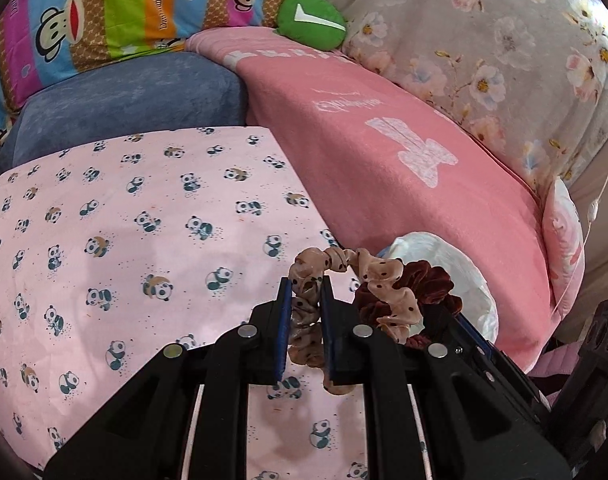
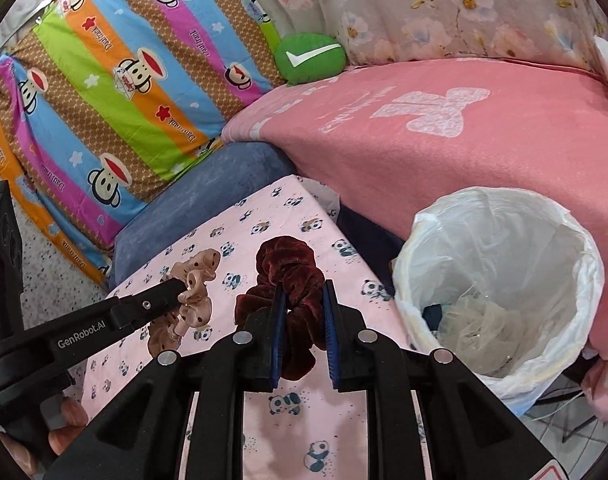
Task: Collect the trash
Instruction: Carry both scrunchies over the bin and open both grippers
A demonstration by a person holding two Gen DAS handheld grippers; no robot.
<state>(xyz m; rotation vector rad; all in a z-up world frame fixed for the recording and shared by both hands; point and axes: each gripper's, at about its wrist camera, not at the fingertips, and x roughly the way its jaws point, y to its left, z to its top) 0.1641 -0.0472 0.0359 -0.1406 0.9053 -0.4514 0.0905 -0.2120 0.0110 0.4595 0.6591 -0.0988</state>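
Observation:
My left gripper [image 1: 307, 286] is shut on a beige dotted scrunchie [image 1: 387, 280] and holds it above the panda-print table [image 1: 144, 240]. It shows in the right wrist view too, at the left [image 2: 196, 292]. My right gripper [image 2: 304, 290] is shut on a dark red velvet scrunchie [image 2: 292, 272], also above the table [image 2: 296, 412]. The red scrunchie [image 1: 427, 284] hangs just right of the beige one in the left wrist view. A bin lined with a white bag [image 2: 499, 280] stands to the right of the table, with crumpled fabric inside.
A pink blanket [image 2: 463, 132] covers the sofa behind the bin. A blue cushion [image 1: 124, 96], a striped monkey pillow [image 2: 116, 92], a green round cushion [image 2: 309, 58] and a floral cover [image 1: 483, 40] lie behind the table. The white bag [image 1: 459, 272] peeks behind the scrunchies.

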